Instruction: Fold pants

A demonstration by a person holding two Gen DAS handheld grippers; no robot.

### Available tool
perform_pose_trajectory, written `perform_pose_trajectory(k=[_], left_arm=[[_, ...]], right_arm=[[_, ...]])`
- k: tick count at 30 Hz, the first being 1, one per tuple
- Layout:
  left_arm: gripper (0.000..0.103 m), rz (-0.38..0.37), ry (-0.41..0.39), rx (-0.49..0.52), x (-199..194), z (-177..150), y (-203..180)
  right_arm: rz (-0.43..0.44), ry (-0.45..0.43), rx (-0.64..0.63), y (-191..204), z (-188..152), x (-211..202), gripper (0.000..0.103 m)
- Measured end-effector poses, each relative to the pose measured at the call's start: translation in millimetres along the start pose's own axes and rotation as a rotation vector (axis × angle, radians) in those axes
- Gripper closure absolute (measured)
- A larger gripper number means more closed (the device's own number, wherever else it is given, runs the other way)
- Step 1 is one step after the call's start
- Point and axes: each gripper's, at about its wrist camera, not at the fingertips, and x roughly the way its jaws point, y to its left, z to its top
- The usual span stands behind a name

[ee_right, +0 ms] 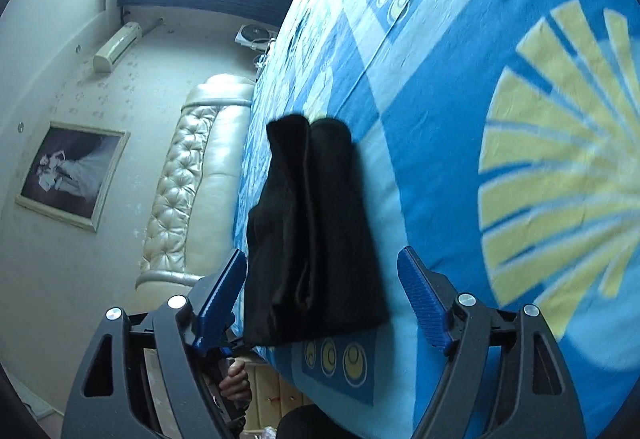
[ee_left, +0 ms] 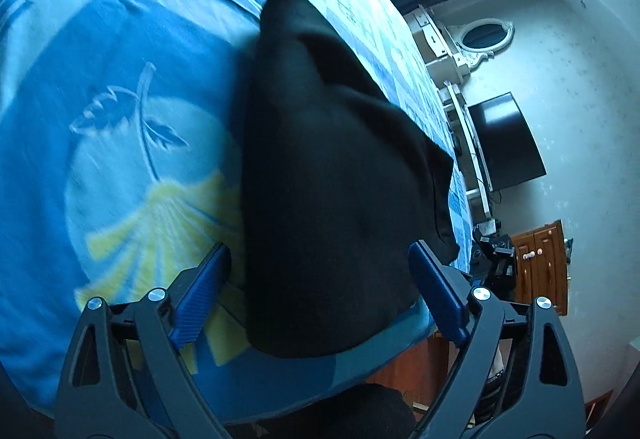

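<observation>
The black pants (ee_left: 332,175) lie folded in a thick bundle on the blue patterned bedspread (ee_left: 120,99). In the left wrist view my left gripper (ee_left: 320,259) is open, its blue fingers (ee_left: 204,291) standing on either side of the bundle's near end without closing on it. In the right wrist view the pants (ee_right: 312,239) show as a narrow folded stack with layered edges. My right gripper (ee_right: 322,279) is open too, its fingers (ee_right: 424,295) straddling the near end of the stack.
The bed's edge runs close behind the pants. A padded cream headboard (ee_right: 192,179) and a framed picture (ee_right: 68,175) are on one side. A dark screen (ee_left: 508,143), white shelves (ee_left: 472,143) and a wooden cabinet (ee_left: 540,263) stand on the other.
</observation>
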Motion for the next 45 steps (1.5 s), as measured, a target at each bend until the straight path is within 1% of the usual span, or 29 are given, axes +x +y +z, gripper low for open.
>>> perform_pose_trajectory(k=[4,8,9,10,11,12,13,15,17,19,24,30,38,41,43,45], left_arm=[[0.013,-0.011,0.002,-0.007,8,1,-5],[0.014,0.021,-0.019,-0.001,11,-3,-8],[0.020,0.039,-0.022,0.003,13,-2,-10],[0.034,0.062,-0.014,0.010,14,-4,-11],[0.038,0.090,-0.005,0.017,16,-6,-10],[0.042,0.109,0.001,0.023,18,-6,-10],[0.046,0.116,0.000,0.026,18,-7,-10],[0.052,0.127,0.003,0.025,17,-7,-11],[0.057,0.128,0.002,0.017,14,-6,-10],[0.060,0.140,-0.001,0.026,12,-6,-13],[0.062,0.179,-0.008,0.066,8,-10,-20],[0.063,0.199,0.008,0.070,2,-12,-22],[0.063,0.218,0.025,0.086,2,-6,-26],[0.062,0.213,0.031,0.082,10,0,-23],[0.060,0.199,0.036,0.081,14,1,-17],[0.060,0.163,0.031,0.079,16,2,-12]], right_arm=[[-0.001,0.041,-0.019,6,-10,17,0.024],[-0.042,0.056,-0.036,10,-6,26,0.023],[-0.074,0.065,-0.040,11,-5,30,0.027],[-0.103,0.074,-0.050,13,-5,32,0.038],[-0.144,0.089,-0.066,14,-6,34,0.045],[-0.168,0.099,-0.083,15,-7,36,0.049],[-0.166,0.100,-0.088,15,-7,36,0.055],[-0.141,0.100,-0.074,15,-6,33,0.061],[-0.123,0.096,-0.068,17,-7,30,0.065],[-0.128,0.089,-0.088,24,-8,28,0.066],[-0.118,0.081,-0.088,31,-15,24,0.068],[-0.106,0.099,-0.071,29,-20,24,0.068],[-0.108,0.133,-0.064,21,-26,22,0.068],[-0.112,0.137,-0.051,12,-26,24,0.068],[-0.099,0.136,-0.042,4,-25,24,0.068],[-0.088,0.137,-0.038,2,-26,23,0.068]])
